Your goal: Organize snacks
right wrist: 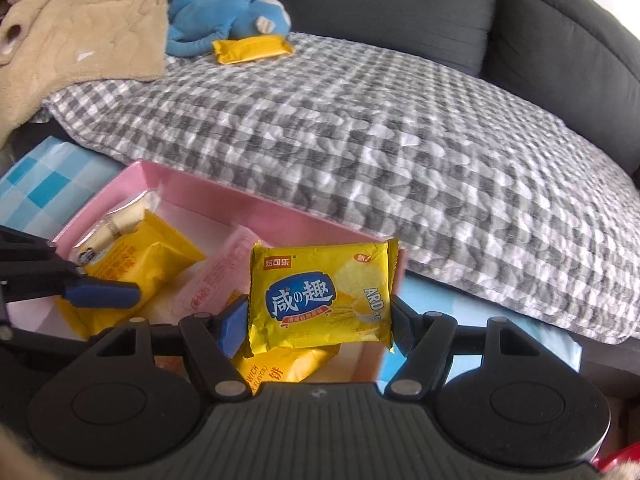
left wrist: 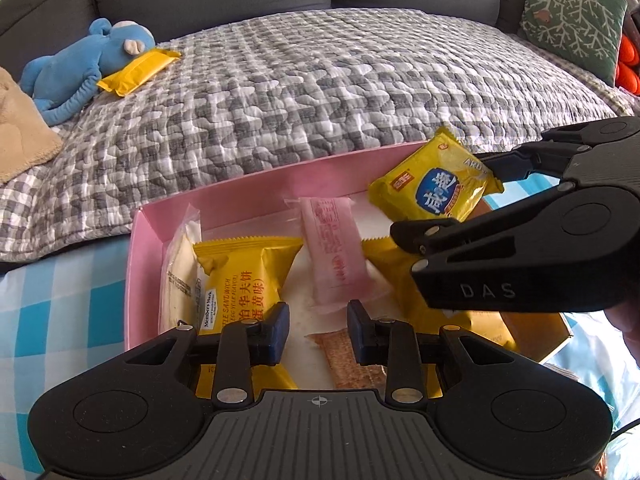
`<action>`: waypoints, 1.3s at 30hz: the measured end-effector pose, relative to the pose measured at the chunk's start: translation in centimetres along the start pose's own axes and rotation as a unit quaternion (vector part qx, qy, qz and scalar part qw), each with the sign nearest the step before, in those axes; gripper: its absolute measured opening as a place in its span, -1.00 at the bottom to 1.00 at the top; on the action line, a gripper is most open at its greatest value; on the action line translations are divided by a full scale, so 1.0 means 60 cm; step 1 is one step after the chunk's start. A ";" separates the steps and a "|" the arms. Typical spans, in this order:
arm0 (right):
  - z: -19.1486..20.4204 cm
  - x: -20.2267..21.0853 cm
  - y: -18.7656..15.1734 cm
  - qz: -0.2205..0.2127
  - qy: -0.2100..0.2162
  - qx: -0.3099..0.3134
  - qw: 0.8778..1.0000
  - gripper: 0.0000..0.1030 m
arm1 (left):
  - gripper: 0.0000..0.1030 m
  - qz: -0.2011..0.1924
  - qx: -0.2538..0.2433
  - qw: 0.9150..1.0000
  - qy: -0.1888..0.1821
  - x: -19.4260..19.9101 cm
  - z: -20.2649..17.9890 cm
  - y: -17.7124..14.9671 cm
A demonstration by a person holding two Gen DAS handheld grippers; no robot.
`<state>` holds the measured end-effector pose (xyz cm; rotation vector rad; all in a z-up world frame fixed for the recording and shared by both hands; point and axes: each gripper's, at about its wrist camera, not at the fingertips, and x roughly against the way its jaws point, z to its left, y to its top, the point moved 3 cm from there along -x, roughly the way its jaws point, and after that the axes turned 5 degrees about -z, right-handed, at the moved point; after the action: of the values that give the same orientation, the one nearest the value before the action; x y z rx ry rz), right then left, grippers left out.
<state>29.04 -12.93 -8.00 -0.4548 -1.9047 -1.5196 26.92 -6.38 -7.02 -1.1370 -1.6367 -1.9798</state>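
Snacks fill the pink box [left wrist: 224,200]; your right gripper [right wrist: 320,316] clamps the yellow cracker packet [right wrist: 320,300] above it, likely for dropping in, while your left gripper [left wrist: 318,332] hovers spread and empty.

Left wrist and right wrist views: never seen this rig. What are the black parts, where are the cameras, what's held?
No robot arm here: a person holds a two-finger gripper in each hand, with a fisheye camera on each looking along its fingers.

The left wrist view shows the left gripper open and empty over a pink box of wrapped snacks, with the right gripper coming in from the right.

The right wrist view shows the right gripper shut on a yellow cracker packet above the box.

Behind lies a grey checked quilt on a sofa, with a blue plush toy and another yellow snack packet beside it.
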 end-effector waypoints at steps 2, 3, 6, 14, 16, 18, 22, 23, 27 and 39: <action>0.003 -0.002 0.004 0.002 0.010 -0.005 1.000 0.32 | -0.43 0.000 0.003 1.000 -0.001 0.001 0.004 -0.001; 0.001 -0.002 0.005 0.002 0.009 -0.009 1.000 0.35 | -0.43 -0.001 0.003 1.000 -0.003 0.001 0.004 -0.001; -0.008 -0.002 0.008 0.001 0.004 -0.035 0.999 0.52 | -0.33 0.001 0.000 1.000 -0.014 0.003 0.001 -0.002; -0.031 0.034 0.008 -0.012 0.009 -0.087 0.996 0.72 | 0.40 -0.012 -0.027 0.999 -0.022 0.034 -0.024 -0.004; -0.033 0.045 0.006 -0.012 0.006 -0.088 0.996 0.73 | 0.46 -0.015 -0.030 0.999 -0.020 0.047 -0.029 -0.003; -0.033 0.059 0.003 -0.014 0.005 -0.092 0.996 0.75 | 0.50 -0.017 -0.029 0.999 -0.022 0.061 -0.031 -0.003; -0.032 0.090 -0.004 -0.019 0.004 -0.096 0.995 0.79 | 0.56 -0.021 -0.024 0.999 -0.023 0.090 -0.031 -0.011; -0.030 0.099 -0.006 -0.019 0.004 -0.097 0.995 0.79 | 0.56 -0.021 -0.024 0.999 -0.023 0.097 -0.031 -0.014; -0.027 0.133 -0.013 -0.026 0.008 -0.106 0.994 0.84 | 0.58 -0.024 -0.019 0.999 -0.022 0.128 -0.028 -0.025; 0.010 0.222 -0.045 -0.041 -0.008 -0.071 0.997 0.92 | 0.69 -0.025 0.001 1.000 -0.019 0.200 -0.020 -0.080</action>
<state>17.48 -14.74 -1.09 -0.4585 -1.8546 -1.7171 15.64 -3.40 -1.32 -1.1503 -1.7025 -1.9976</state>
